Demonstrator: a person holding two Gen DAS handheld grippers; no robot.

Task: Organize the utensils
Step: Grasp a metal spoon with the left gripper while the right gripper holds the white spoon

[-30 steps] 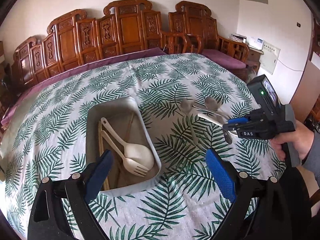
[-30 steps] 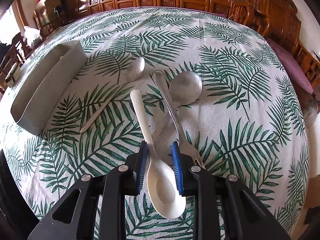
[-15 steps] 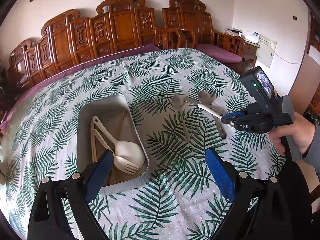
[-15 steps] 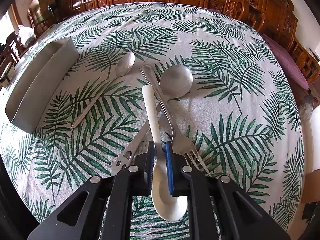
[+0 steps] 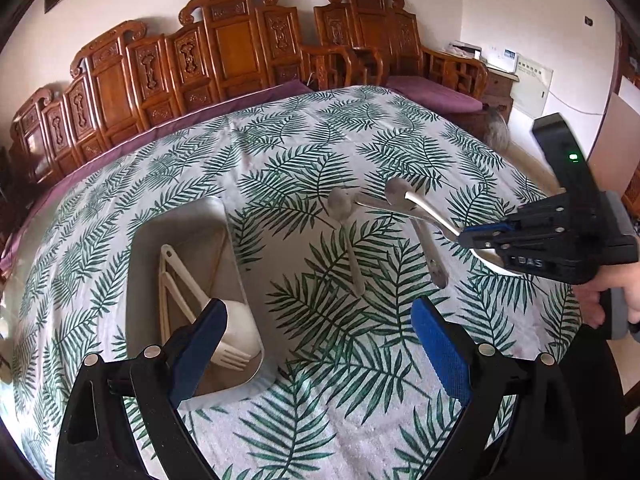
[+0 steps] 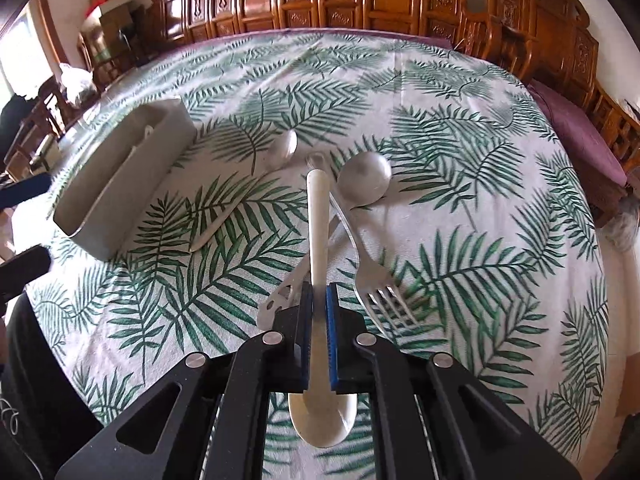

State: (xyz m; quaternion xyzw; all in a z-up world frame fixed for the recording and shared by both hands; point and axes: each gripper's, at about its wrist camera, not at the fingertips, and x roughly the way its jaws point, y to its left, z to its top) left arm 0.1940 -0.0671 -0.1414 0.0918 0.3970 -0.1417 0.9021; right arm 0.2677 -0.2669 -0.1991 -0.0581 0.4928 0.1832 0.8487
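A long carved wooden bench (image 5: 224, 56) with purple cushions runs behind the table (image 5: 280, 148), which wears a white cloth printed with green palm fronds. On the cloth sits a grey rectangular tray (image 5: 176, 240); inside it lie a cream plastic spoon (image 5: 236, 320) and a cream plastic fork (image 5: 228, 358), handles pointing away from the near end.

Beside the tray, loose on the cloth, are a metal ladle-like spoon (image 6: 366, 178) with a round bowl, a metal fork (image 6: 376, 284) whose handle crosses the ladle's handle, and a slim pale spoon (image 6: 240, 196) lying nearer the tray. These metal pieces lie directly under the lifted spoon.

The left gripper (image 5: 316, 344) hovers over the near end of the tray, its blue pads well apart and holding nothing. The right gripper (image 6: 319, 336), held in a person's hand (image 5: 624, 296), is clamped on the neck of a white spoon (image 6: 318, 240), handle pointing forward and bowl hanging behind the pads.

A second ago that white spoon lay flat on the cloth between jaws standing apart; the jaws have just been closing on it, and it now rides clear of the table.
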